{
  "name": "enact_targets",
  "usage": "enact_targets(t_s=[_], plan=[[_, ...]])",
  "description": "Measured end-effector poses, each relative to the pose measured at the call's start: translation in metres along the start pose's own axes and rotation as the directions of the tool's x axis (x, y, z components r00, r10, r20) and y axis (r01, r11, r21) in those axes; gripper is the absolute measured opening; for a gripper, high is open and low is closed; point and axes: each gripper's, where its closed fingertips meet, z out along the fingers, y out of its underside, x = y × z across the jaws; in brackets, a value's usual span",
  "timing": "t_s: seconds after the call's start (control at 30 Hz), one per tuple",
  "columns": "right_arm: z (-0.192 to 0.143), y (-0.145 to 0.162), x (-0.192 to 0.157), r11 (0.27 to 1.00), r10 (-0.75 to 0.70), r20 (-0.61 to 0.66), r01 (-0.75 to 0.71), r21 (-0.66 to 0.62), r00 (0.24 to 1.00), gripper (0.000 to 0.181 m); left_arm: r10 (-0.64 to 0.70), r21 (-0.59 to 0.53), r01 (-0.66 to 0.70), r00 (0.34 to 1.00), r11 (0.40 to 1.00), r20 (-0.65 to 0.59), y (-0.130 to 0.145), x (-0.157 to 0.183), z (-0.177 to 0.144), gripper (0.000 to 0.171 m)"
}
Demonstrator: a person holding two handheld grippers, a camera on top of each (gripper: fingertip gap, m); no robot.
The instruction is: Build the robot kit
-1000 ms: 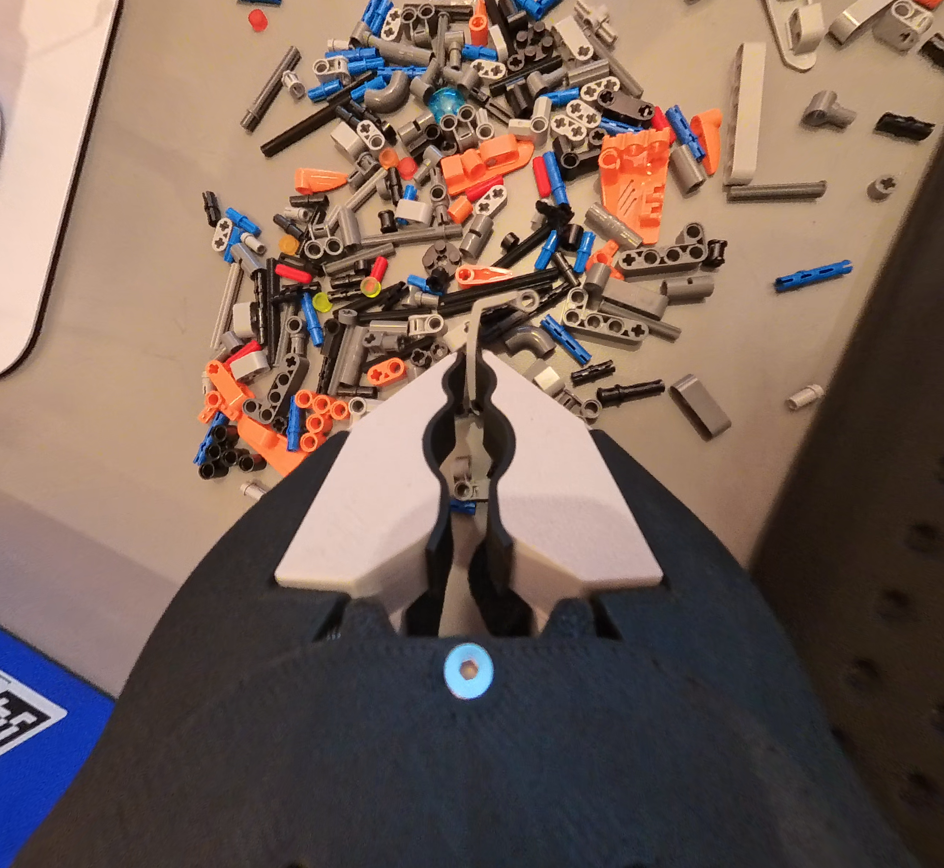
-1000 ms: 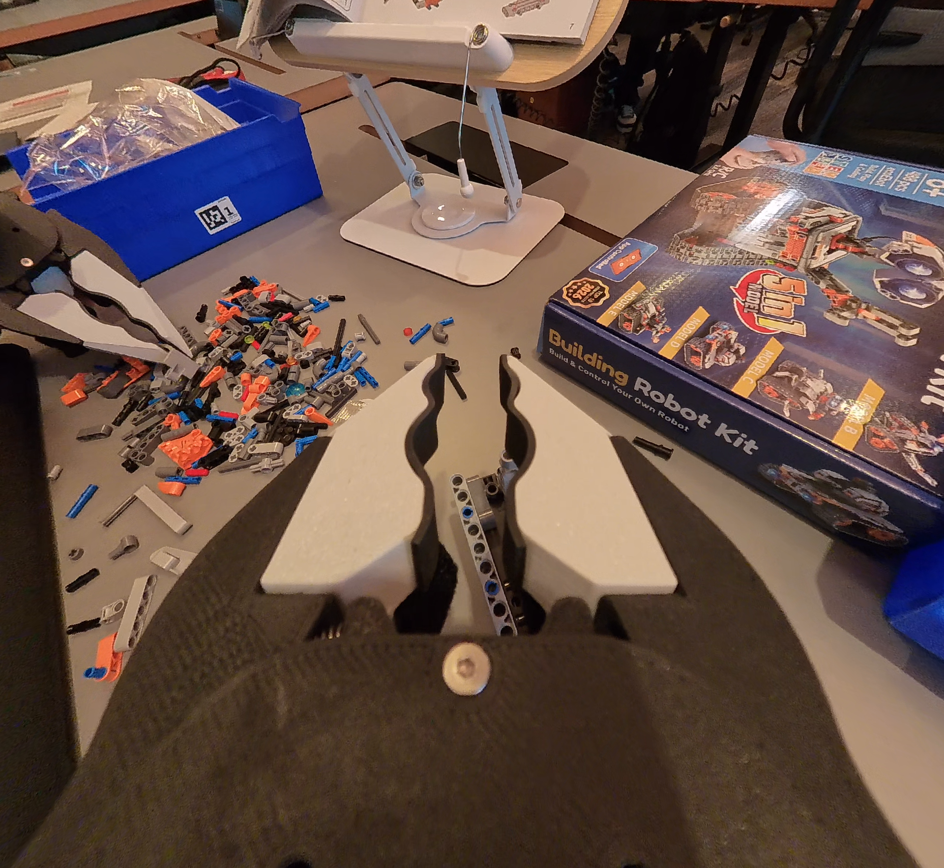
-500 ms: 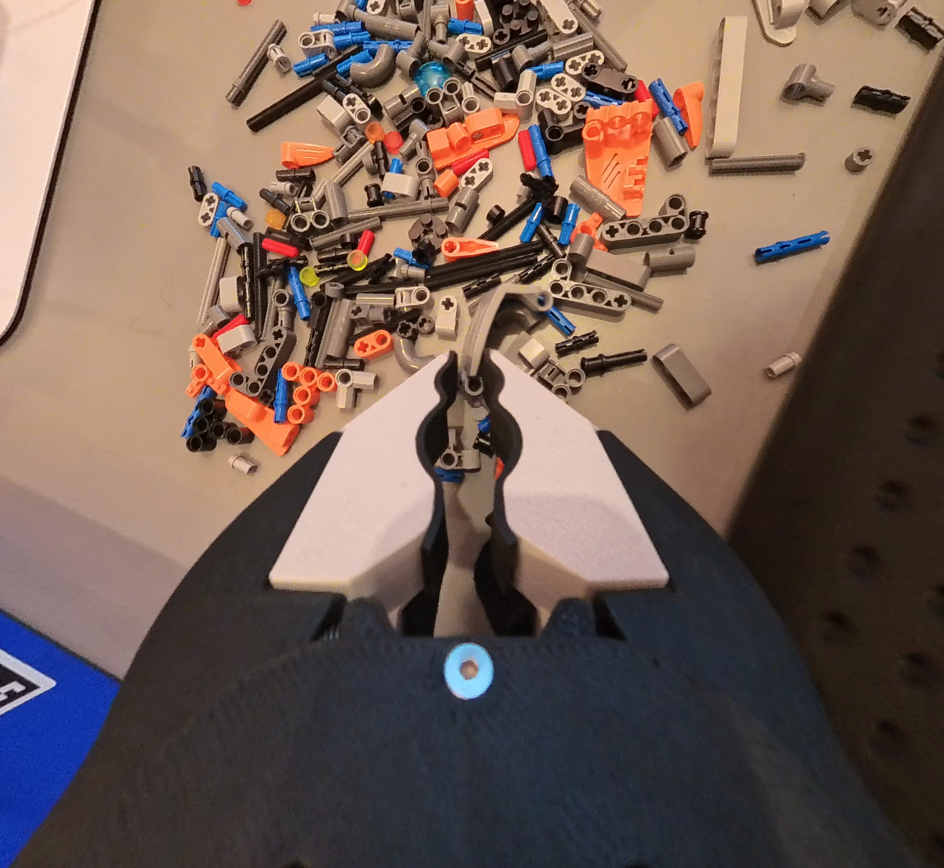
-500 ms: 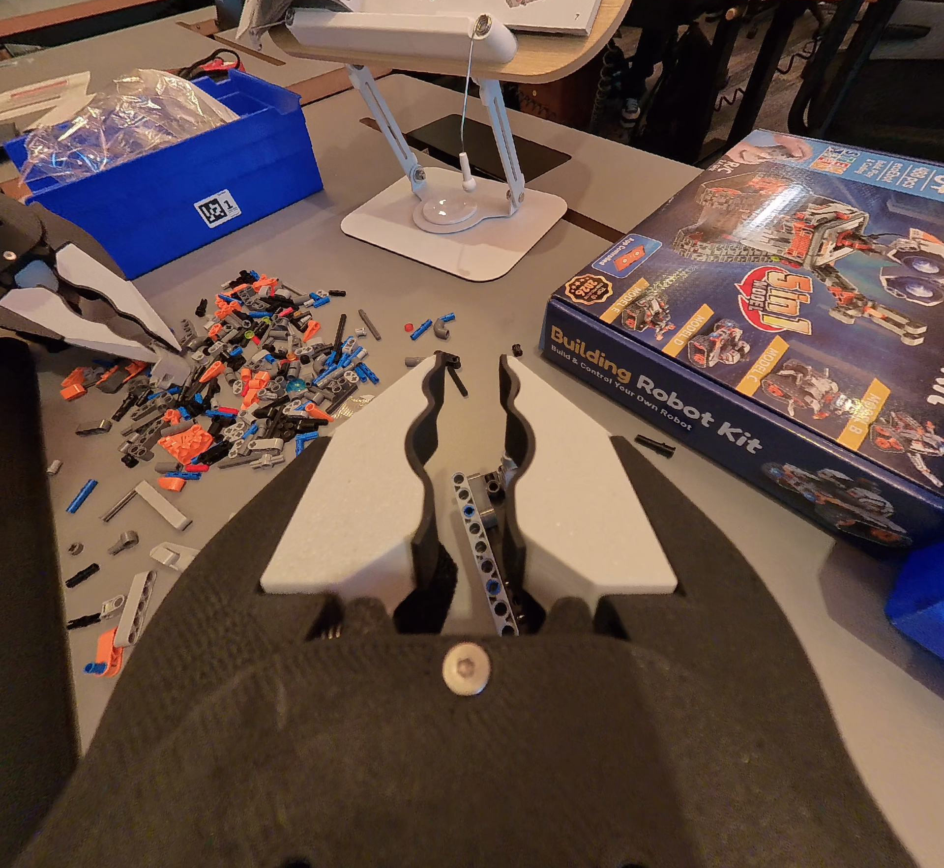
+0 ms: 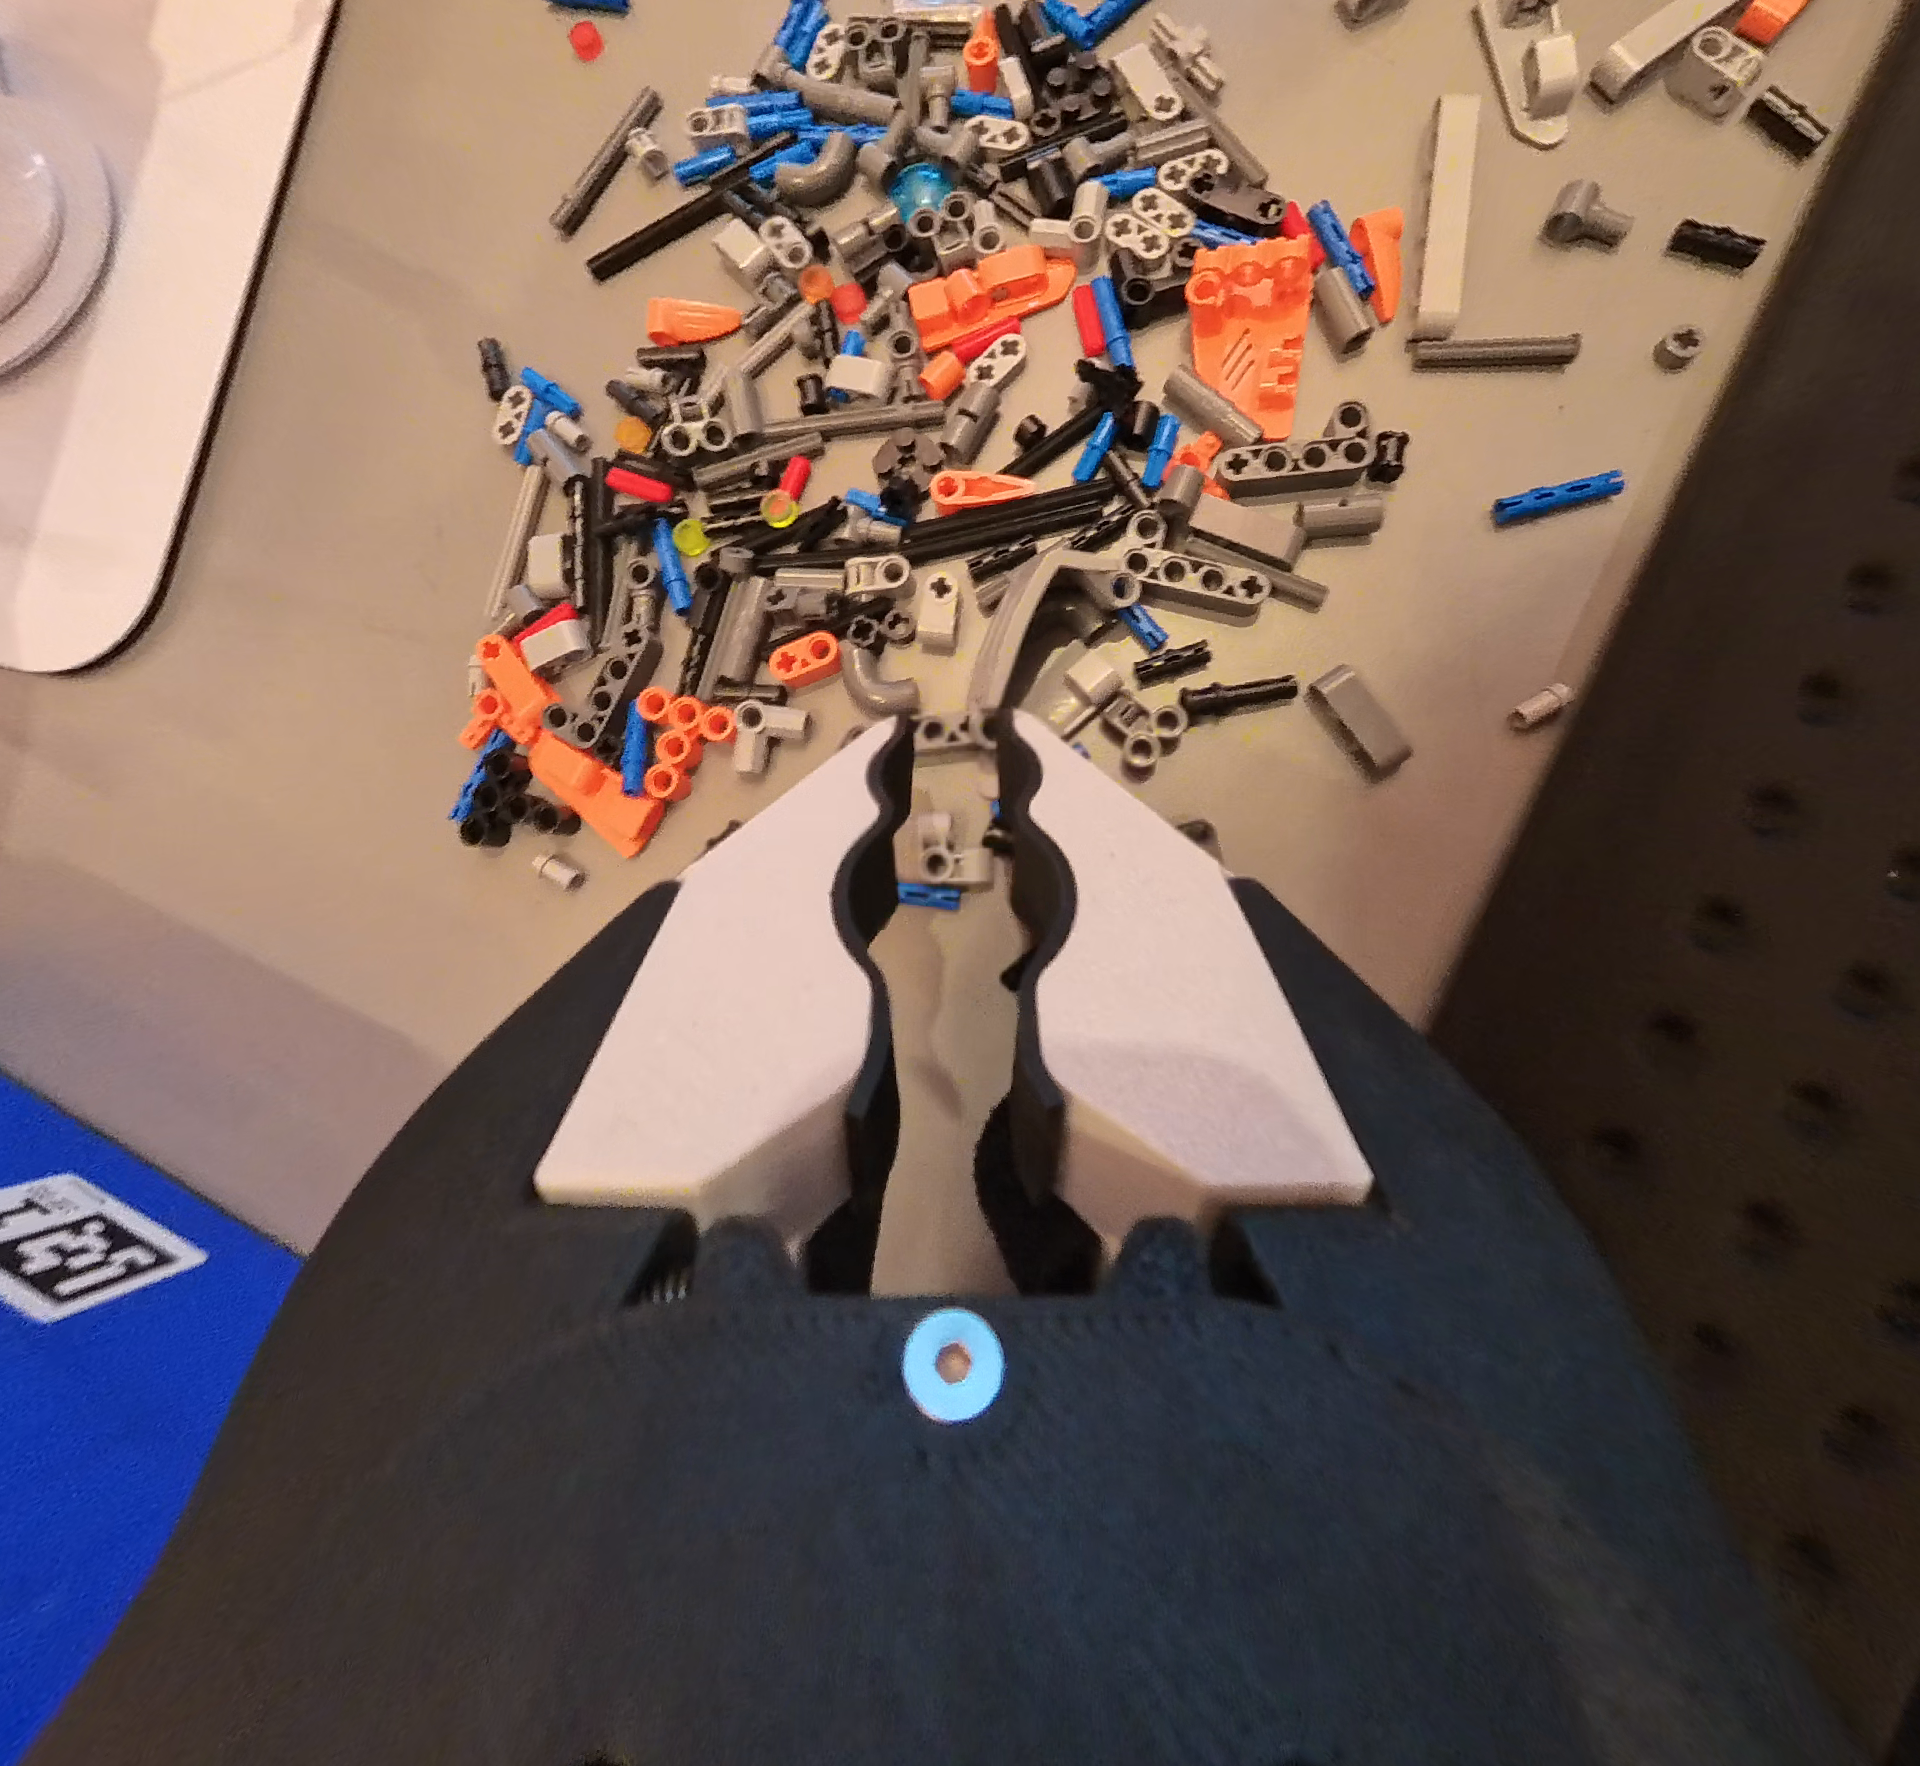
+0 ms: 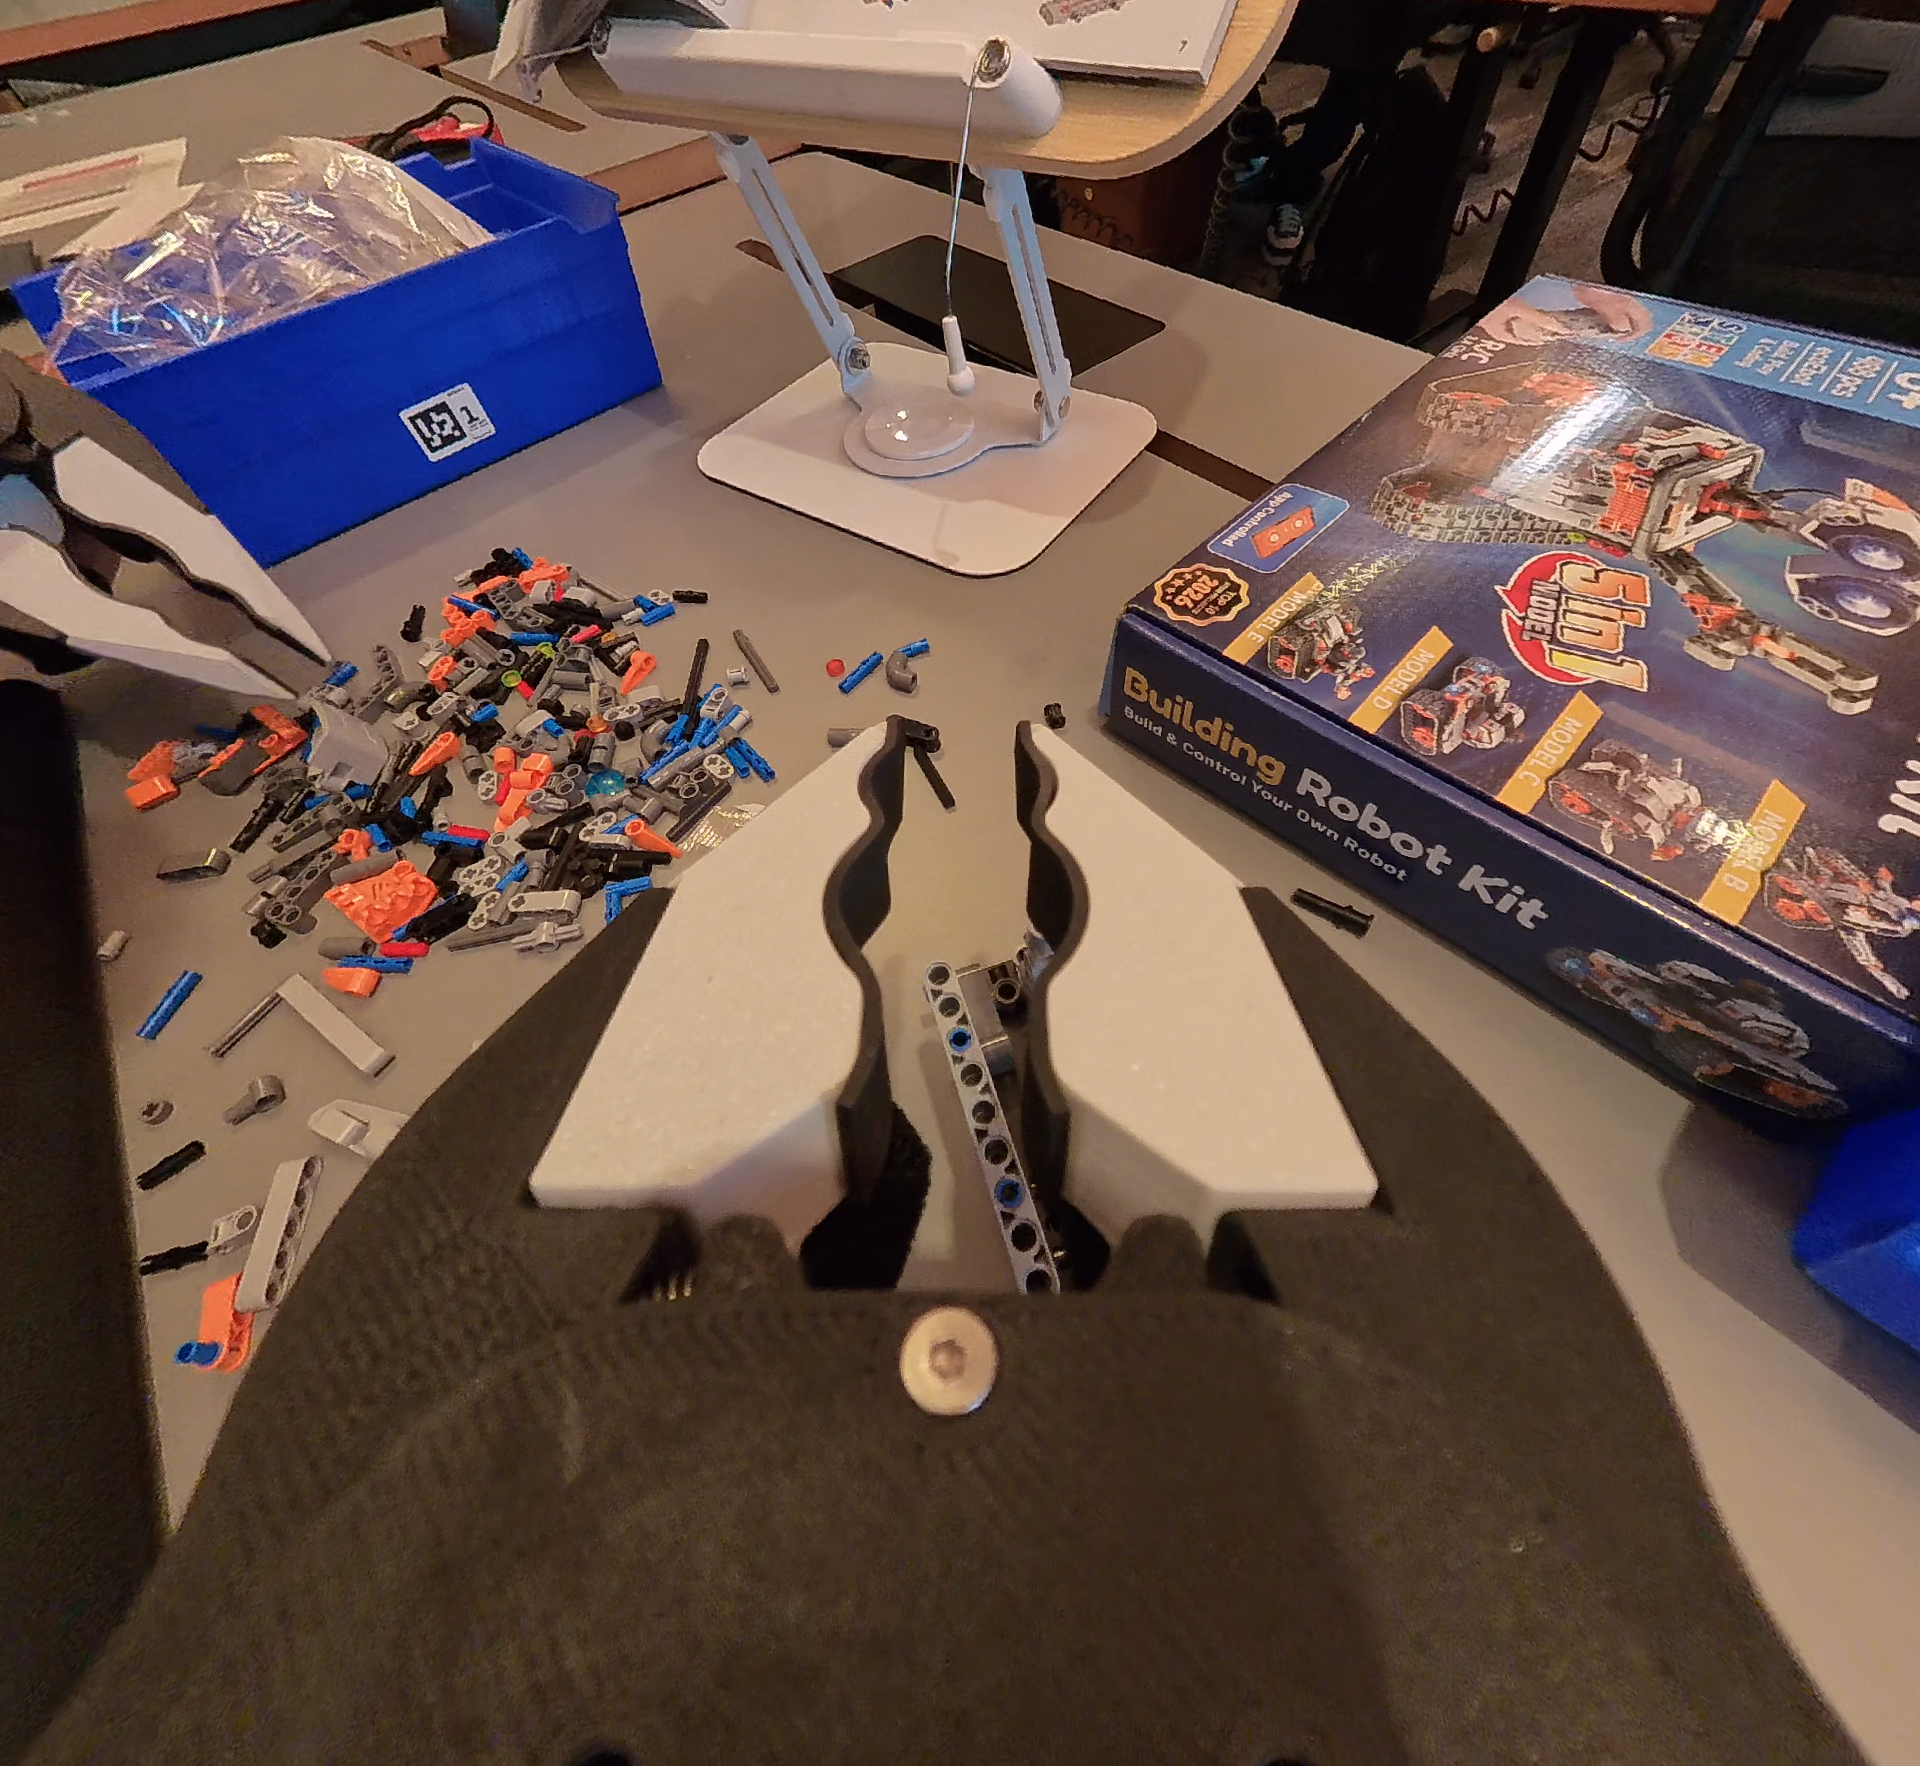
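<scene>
My left claw (image 5: 954,729) is hovering low over the near edge of the pile of small parts (image 5: 935,314) on the bench (image 5: 312,469). Its jaws are standing narrow, with the end of a curved grey piece (image 5: 1013,615) between the tips. I cannot tell whether I am pinching it or it is only lying there. If the grip is that shallow, I judge the piece could twist out, or drag neighbouring parts across the bench. Further right, my right claw (image 6: 961,740) is standing partly open and holding nothing, just above the bench. A long grey holed beam (image 6: 982,1124) is lying beneath it, between the fingers. A careless dip could knock that beam, or flick the black pin (image 6: 928,760) by the tips towards the kit box (image 6: 1558,677).
</scene>
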Motion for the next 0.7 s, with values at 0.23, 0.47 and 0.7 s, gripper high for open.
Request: enact_targets(t_s=[0.23, 0.47, 0.7], plan=[[0.0, 0.001, 0.0, 1.0, -0.001, 0.002, 0.001, -0.003, 1.0, 0.019, -0.047, 0.008, 0.046, 0.996, 0.999, 0.07, 0.002, -0.015, -0.007, 0.013], [0.001, 0.001, 0.0, 1.0, 0.0, 0.002, 0.0, -0.005, 1.0, 0.019, -0.045, 0.012, 0.044, 0.991, 0.999, 0.129, 0.001, -0.022, -0.021, 0.011], [0.005, 0.005, -0.002, 1.0, -0.013, 0.003, 0.013, -0.025, 1.0, 0.019, -0.048, -0.004, 0.051, 0.962, 0.999, 0.268, 0.013, -0.042, -0.079, 0.012]])
